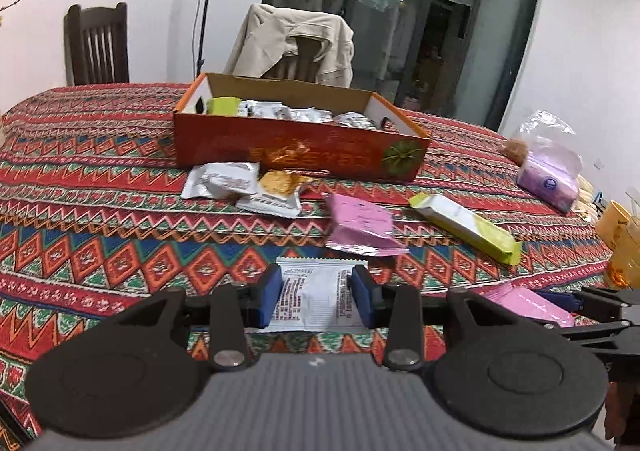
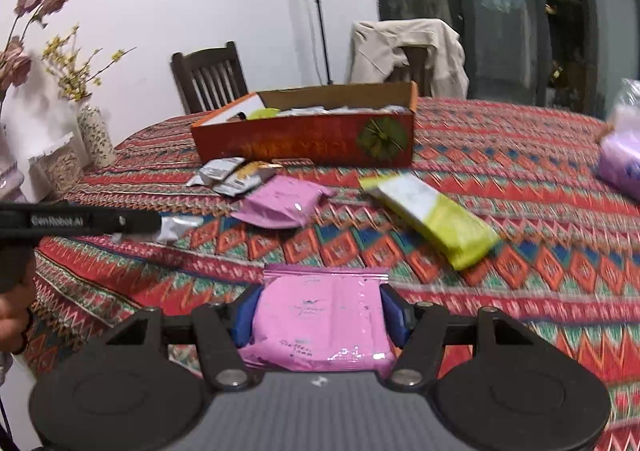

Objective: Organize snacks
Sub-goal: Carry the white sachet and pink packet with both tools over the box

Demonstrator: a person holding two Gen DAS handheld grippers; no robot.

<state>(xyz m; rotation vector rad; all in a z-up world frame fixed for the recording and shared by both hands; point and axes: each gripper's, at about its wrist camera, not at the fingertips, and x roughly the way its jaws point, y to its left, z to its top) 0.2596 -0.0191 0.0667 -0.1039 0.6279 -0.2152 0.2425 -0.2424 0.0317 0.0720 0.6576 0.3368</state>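
My left gripper is shut on a white snack packet, held above the patterned tablecloth. My right gripper is shut on a pink snack packet; it also shows in the left wrist view at the right. The orange cardboard box holds several silver packets and a green one; it stands at mid-table in the right wrist view too. In front of it lie two silver packets, a pink packet and a long green-white packet.
Two wooden chairs stand behind the table, one draped with a beige jacket. A plastic bag with a purple pack and yellow cups sit at the right edge. A vase of flowers stands at the left.
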